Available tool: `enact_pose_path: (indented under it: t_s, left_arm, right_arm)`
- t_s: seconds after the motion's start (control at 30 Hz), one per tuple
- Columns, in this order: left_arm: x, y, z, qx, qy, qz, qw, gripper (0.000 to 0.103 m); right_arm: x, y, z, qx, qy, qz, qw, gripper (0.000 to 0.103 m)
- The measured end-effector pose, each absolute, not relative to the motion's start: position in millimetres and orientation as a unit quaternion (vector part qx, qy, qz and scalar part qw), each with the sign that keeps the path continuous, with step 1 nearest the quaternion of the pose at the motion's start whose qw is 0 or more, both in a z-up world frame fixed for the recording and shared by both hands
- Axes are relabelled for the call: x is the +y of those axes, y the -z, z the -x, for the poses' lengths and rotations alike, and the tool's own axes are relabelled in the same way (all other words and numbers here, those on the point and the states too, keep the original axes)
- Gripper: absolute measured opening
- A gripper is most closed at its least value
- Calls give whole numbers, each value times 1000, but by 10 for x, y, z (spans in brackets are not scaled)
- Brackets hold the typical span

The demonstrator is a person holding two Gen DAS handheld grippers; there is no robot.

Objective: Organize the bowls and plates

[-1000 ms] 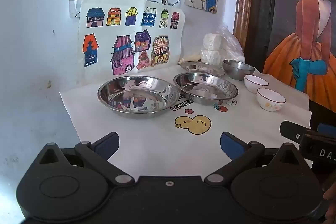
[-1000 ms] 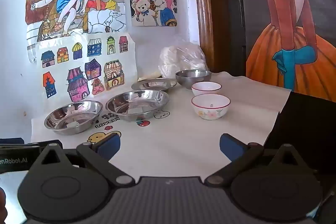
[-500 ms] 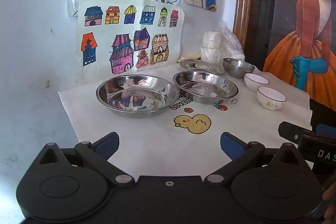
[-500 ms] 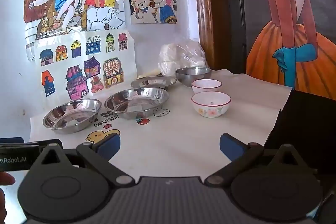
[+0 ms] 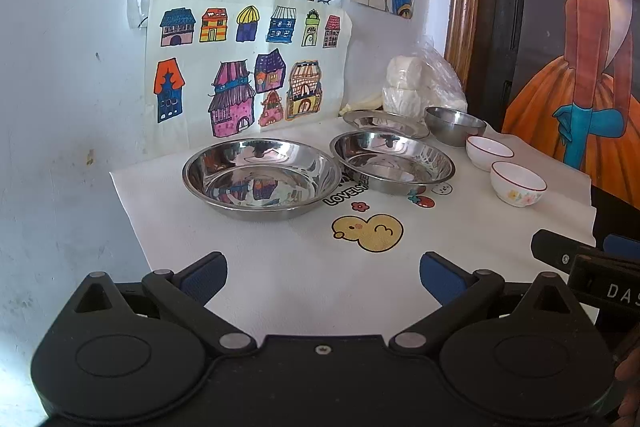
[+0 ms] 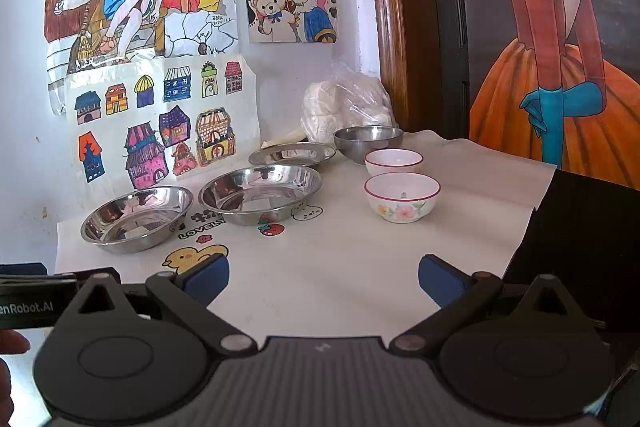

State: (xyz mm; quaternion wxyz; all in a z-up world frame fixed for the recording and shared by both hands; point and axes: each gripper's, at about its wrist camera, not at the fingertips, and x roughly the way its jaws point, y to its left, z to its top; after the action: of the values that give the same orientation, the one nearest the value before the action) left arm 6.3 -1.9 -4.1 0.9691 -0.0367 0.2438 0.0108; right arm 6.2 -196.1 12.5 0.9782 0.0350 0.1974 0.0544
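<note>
A: Going left to right, what lay on the white printed cloth (image 5: 280,279) over the tabletop?

B: Nearest the wall on the left sat a wide shallow steel plate (image 5: 261,177), and just beside it a second shallow steel plate (image 5: 393,161). Behind that one was a third, flatter steel plate (image 5: 380,121), then a small round steel bowl (image 5: 454,125). Further right stood two white ceramic bowls with red rims: a plain one (image 5: 489,151) and, nearer the cloth's front edge, a flower-painted one (image 5: 518,183).

A: And the tongs?

B: The left tongs (image 5: 323,271) were spread wide with nothing between the blue pads (image 5: 204,273), hanging over bare cloth short of the leftmost plate. The right tongs (image 6: 324,274) were equally wide and empty, facing the flowered bowl (image 6: 402,196). Nothing had been stacked yet.

A: How should the first pickup go?

B: Judging by the layout, nesting the steel plates looked the sensible start. The left tongs would do best pinching the near rim of the leftmost plate, one pad inside and one under the lip, since polished steel probably slips. A level lift, then lowering it centred into its neighbour, should avoid clattering or shoving the other dishes.
</note>
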Motion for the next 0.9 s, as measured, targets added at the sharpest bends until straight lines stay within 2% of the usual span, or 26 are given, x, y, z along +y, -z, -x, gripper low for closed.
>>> enact_pose_path:
  t_s: [0.9]
  left_arm:
    - [-33, 55, -47, 245, -8, 35, 969, 102]
  right_arm:
    - [-1970, -127, -50, 197, -54, -35, 978, 103]
